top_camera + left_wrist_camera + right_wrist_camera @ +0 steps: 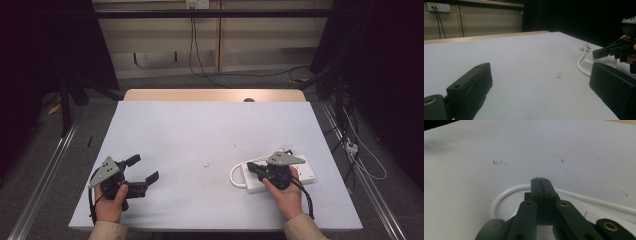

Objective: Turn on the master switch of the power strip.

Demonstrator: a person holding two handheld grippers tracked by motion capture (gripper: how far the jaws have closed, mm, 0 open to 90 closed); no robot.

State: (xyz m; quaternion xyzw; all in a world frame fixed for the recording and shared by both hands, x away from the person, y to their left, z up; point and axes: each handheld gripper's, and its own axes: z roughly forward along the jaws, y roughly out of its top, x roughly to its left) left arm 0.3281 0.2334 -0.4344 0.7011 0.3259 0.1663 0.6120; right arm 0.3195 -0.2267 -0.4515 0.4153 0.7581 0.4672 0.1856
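**A:** Where does the power strip (280,174) lie?

**B:** It is a white power strip, flat on the pale worktop (210,135), near the right edge and towards the near right corner. Its white cord (236,172) loops out from the strip's left end and curls back towards it.

**A:** And the right gripper (251,166)?

**B:** A hand holds it directly over the strip. Its fingers (540,185) are pressed together with nothing between them. In the right gripper view they point out past the strip's left end, with the tips above the loop of cord (499,200); the strip's white body (596,216) lies underneath and behind them. Whether the tips touch the cord cannot be told.

**A:** What about the left gripper (143,169)?

**B:** It is held near the near left corner of the worktop, well apart from the strip. Its fingers (151,177) stand wide apart, empty, aimed across the worktop towards the right. In the left gripper view the bare worktop (524,62) lies between the two fingers (471,85), and the cord (581,61) and the right gripper (599,53) appear at the far right.
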